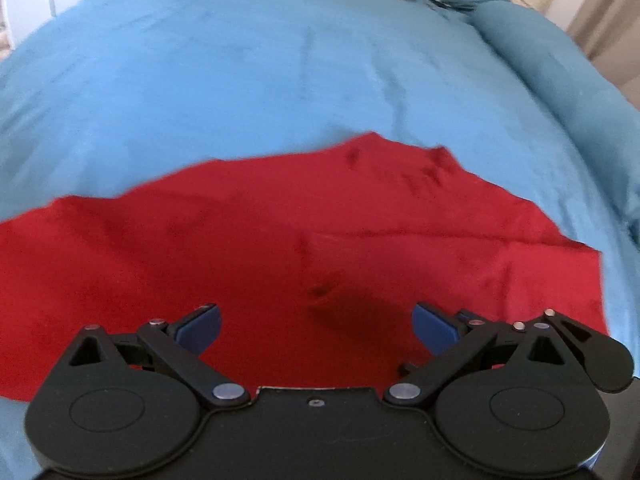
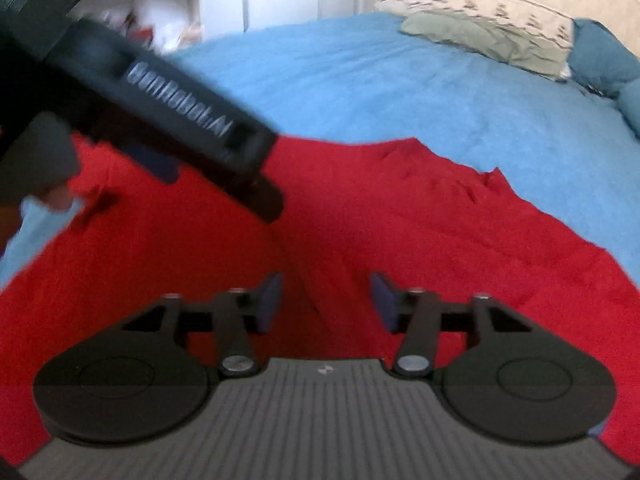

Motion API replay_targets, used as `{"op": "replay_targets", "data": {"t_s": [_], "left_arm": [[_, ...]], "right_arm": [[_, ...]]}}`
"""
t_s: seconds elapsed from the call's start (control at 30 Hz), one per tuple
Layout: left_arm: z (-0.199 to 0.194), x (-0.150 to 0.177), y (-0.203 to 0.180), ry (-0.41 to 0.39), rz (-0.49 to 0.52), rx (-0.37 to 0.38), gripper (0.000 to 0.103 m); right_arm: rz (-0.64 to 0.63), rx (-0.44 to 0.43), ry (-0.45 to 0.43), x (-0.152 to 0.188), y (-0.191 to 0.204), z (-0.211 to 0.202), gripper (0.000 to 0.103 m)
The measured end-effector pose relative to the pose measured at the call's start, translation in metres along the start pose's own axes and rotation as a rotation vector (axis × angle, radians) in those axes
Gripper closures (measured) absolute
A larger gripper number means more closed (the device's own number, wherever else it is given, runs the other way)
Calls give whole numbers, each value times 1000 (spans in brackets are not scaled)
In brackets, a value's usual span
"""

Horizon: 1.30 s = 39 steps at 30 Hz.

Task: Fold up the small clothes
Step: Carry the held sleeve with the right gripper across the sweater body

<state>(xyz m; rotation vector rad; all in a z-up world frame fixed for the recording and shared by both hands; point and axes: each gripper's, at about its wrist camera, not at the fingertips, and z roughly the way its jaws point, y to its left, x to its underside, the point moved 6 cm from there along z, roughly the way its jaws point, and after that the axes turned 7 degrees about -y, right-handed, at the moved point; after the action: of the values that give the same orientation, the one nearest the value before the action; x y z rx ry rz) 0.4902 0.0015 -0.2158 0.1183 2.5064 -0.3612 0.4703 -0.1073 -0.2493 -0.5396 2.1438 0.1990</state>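
Directly beneath and ahead of both tongs lies the red garment [image 1: 280,248], spread over the blue bedcover [image 1: 240,72]. Its long axis runs crosswise to the fingers of each tong, from far left to far right, with the ragged far edge rising to a peak ahead of the left gripper [image 1: 316,330].

Left gripper: fingers spread wide, blue pads [image 1: 200,326] apart, nothing between them; cloth lies below the gap. Contact with the cloth cannot be confirmed.

Right gripper [image 2: 326,302]: fingers likewise spread, holding nothing, red cloth under and ahead of the gap. A crease or layered edge runs away from this gap, slanting up to the left. The body of the left tool crosses the upper left of the right wrist view, so the two tongs stand near each other, the left one forward and to the left of the right.

Judgement: the garment is not yet folded. Both tongs sit over the near part of the cloth, neither clearly nearer an edge. The right-hand end of the garment is visible toward the right of both views.

A grey-green cloth [image 2: 484,38] lies well apart at the far side, beyond the garment.
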Motion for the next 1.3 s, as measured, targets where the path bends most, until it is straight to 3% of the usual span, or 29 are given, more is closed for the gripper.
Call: {"op": "replay_targets", "data": {"t_s": [0.1,0.17,0.3,0.4,0.43,0.47,0.57,0.7,0.83,1.13,1.3], "left_arm": [[9,8,-15,38,-9,22,6],[17,13,-22,65,-41,30,18],[21,16,-30,37,-68,3,30],[25,14,-32,8,-73,-35,65],[26,13,-31,2,-77,-51,88],[26,11,-31,-8,-84,-62,99],[15,-2,-33,-87,-90,-45,99],[-18,-24,-40,-229,2,-81,99],[-42,-35,-21,-339,42,-189,99],[-11,-4,19,-282,42,-265,98],[-15,16,29,-231,-14,-309,96]], "right_arm": [[3,1,42,9,-21,-30,36],[59,2,80,19,-36,-51,35],[156,59,131,41,-67,-90,33],[218,98,140,54,-83,-106,31],[242,114,140,59,-87,-109,31],[264,123,140,63,-90,-112,31],[321,151,147,72,-102,-113,31],[406,166,134,77,-112,-120,31],[412,192,129,75,-123,-120,31],[452,278,135,94,-160,-121,29],[493,298,140,102,-173,-126,30]]}}
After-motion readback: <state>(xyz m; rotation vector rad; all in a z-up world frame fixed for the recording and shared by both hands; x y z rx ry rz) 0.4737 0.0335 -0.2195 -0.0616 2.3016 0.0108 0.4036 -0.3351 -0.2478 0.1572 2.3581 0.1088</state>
